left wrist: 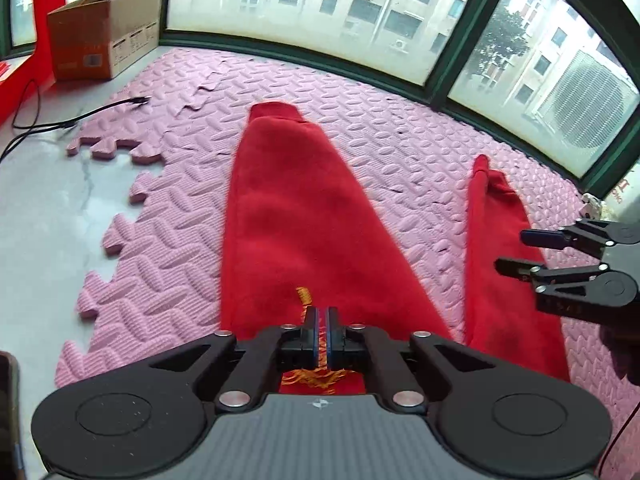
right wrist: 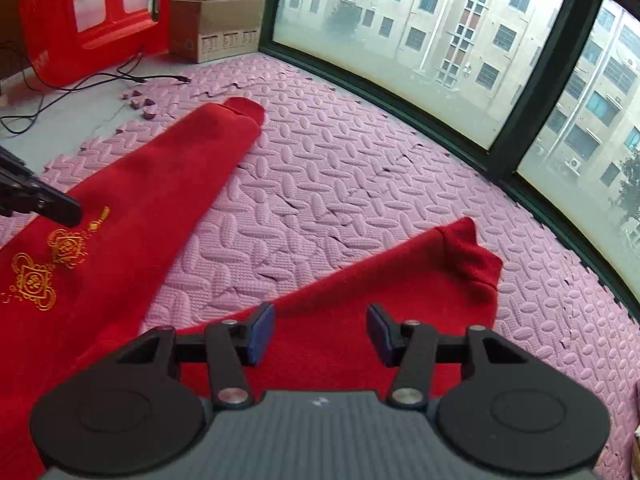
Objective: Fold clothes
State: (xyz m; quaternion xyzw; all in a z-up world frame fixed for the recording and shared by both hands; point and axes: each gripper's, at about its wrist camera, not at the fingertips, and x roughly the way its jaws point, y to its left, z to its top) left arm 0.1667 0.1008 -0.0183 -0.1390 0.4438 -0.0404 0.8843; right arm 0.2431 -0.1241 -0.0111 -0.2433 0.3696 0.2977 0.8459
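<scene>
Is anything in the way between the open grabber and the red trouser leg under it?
Nothing visible is. The right gripper stands open right above the red trouser leg, with only bare red cloth showing between its pads. The cardboard box and the black cable lie far off, by the window.

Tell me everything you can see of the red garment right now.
The red garment looks like fleecy trousers, spread flat on the pink foam mat, two legs splayed apart, each ending in a ribbed cuff. Gold knot embroidery sits near the top. The left gripper is shut over the embroidered part; the right gripper hangs open over the other leg, not pressing it.
</scene>
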